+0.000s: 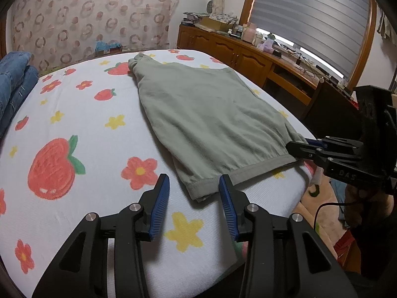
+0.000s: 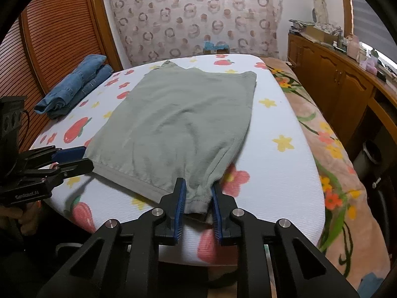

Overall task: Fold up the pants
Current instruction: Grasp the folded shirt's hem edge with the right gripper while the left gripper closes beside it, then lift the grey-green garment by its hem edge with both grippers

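Ring-patterned curtain [image 2: 193, 17] on the far wall, wooden sideboard [image 1: 238, 52] — striped window blind [image 1: 312, 17] above

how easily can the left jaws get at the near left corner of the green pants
Probably easily: the left gripper hangs open just short of the green pants, whose hem corner lies flat on the bed, nothing between.

A white sheet [image 2: 278, 173] printed with strawberries and yellow and red flowers covers the bed across the middle of both views. At centre left of the right wrist view, folded blue jeans [image 2: 74, 87] lie on it near a slatted wooden door [image 2: 49, 37]. A sheer curtain [image 2: 193, 17] with a ring pattern hangs along the top. A floral pink blanket [image 2: 332, 149] runs down the right side, beside a wooden sideboard [image 2: 330, 79] cluttered on top. In the left wrist view, upper right, a striped window blind [image 1: 312, 15] hangs.
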A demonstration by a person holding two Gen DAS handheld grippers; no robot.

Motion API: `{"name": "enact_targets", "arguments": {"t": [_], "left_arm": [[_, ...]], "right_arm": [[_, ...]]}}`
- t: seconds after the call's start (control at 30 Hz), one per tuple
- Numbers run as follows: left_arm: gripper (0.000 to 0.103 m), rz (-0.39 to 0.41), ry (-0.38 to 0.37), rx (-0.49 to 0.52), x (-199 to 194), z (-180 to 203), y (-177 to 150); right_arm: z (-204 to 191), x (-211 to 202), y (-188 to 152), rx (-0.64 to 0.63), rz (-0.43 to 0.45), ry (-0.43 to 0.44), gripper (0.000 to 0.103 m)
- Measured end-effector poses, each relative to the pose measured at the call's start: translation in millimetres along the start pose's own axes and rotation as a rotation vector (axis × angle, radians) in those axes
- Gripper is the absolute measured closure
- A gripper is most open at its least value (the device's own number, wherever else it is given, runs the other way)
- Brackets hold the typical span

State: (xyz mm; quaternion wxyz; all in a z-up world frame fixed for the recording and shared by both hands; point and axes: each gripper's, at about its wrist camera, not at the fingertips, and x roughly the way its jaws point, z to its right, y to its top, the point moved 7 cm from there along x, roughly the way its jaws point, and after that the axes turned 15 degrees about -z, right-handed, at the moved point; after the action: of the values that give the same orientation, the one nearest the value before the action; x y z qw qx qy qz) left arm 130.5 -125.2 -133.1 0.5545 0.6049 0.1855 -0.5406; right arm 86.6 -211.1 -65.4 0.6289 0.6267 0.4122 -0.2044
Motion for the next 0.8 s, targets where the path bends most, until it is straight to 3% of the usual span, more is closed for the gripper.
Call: {"name": "enact_targets", "arguments": {"t": [0.23, 0.57, 0.67, 0.8], "left_arm": [[0.061, 0.004, -0.052, -0.030, -1.0, -0.2, -1.4], [0.061, 0.002, -0.053, -0.042, 4.7, -0.1, 7.0], [0.065, -0.003, -0.042, -0.006, 6.9, 9.0, 6.7], [0.079, 0.002, -0.036, -0.001, 6.1, 8.7, 6.8]], "right_arm": [[-0.4, 0.1, -2.0, 0.002, 0.013, -0.001, 0.083], [-1.2, 0.8, -1.9, 0.005, 0.020, 0.010, 0.083], [0.7, 0.2, -2.3, 0.010, 0.025, 0.025, 0.083], [-0.8, 0.7, -2.0, 0.007, 0.023, 0.046, 0.090]]}}
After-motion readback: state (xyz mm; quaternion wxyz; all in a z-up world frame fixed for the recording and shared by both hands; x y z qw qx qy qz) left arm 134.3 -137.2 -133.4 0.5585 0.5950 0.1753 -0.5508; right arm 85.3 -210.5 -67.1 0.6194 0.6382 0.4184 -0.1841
